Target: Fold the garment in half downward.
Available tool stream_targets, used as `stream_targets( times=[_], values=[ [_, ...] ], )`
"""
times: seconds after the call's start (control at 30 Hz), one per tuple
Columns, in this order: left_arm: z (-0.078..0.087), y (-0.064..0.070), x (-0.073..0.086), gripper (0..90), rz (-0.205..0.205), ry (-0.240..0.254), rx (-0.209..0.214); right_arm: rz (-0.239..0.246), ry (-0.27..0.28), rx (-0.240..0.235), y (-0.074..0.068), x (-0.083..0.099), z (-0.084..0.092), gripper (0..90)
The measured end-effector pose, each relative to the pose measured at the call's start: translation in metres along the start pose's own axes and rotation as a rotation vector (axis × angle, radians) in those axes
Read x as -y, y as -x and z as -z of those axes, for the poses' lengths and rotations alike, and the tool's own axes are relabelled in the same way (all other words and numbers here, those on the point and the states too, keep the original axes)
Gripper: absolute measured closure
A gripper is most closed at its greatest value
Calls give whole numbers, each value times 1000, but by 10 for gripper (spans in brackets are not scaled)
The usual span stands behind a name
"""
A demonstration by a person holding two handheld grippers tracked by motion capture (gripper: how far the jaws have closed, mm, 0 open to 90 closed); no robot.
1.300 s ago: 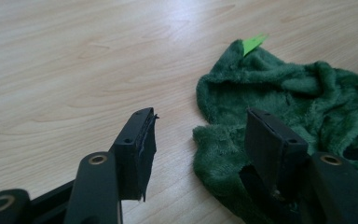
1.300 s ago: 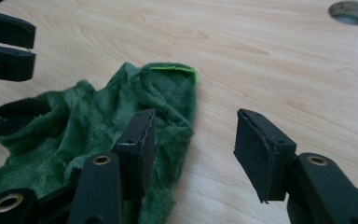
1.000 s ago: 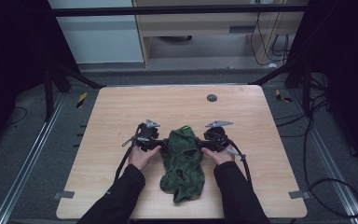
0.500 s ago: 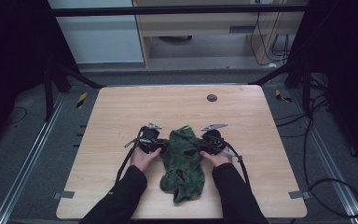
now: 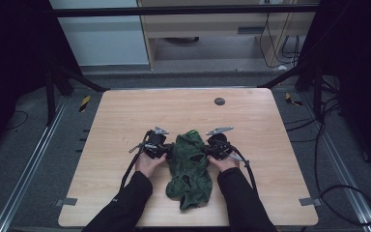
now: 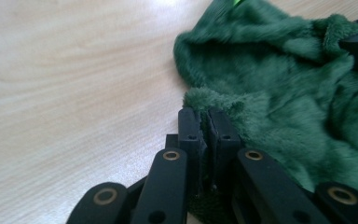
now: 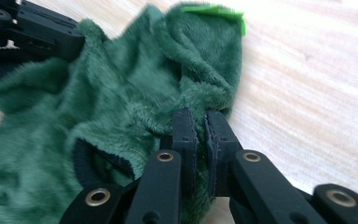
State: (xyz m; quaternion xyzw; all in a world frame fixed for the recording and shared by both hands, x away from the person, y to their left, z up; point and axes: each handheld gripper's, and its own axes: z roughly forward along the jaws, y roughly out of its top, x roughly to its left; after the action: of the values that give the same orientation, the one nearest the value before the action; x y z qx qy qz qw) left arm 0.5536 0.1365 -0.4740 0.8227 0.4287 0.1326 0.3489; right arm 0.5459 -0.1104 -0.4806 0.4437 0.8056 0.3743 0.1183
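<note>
Both tongs, left (image 6: 208, 122) and right (image 7: 199, 122), pinch edges of the soft, limp dark-green fleece garment (image 5: 189, 166) bunched between them; light, best gripped at hems.

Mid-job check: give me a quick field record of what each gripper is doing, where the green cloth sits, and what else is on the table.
left gripper: shut on the left edge of the green cloth
right gripper: shut on the cloth's right edge
cloth state: crumpled, fuzzy, lying on the table between the grippers, near the person's side
cloth detail: bright green tag at the far end
other item: small dark round disc near the far edge, apart from the cloth
</note>
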Motion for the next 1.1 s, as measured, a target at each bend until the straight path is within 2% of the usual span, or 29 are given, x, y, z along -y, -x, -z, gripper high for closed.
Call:
stream_targets(
  times=[0.07,0.17,0.3,0.37,0.6,0.7,0.8,1.1],
  values=[
    [2,1,-1,855,0,9,3,5,10,-4,-1,-2,3,846],
    [12,4,-7,856,-16,37,10,20,58,-16,-5,-9,13,846],
    [24,7,-16,856,-37,69,12,30,79,-19,-8,-15,20,846],
    [30,8,-20,856,-35,93,9,52,106,-19,-11,-20,26,845],
    [52,8,-37,856,-55,157,4,57,169,-21,-9,-32,36,844],
    [56,10,-37,856,-62,163,8,70,173,-23,-10,-32,39,843],
    [60,12,-34,856,-78,168,8,103,176,-27,-13,-30,45,843],
    [76,20,-12,855,-110,174,36,156,184,-48,-21,-16,58,841]
  ],
)
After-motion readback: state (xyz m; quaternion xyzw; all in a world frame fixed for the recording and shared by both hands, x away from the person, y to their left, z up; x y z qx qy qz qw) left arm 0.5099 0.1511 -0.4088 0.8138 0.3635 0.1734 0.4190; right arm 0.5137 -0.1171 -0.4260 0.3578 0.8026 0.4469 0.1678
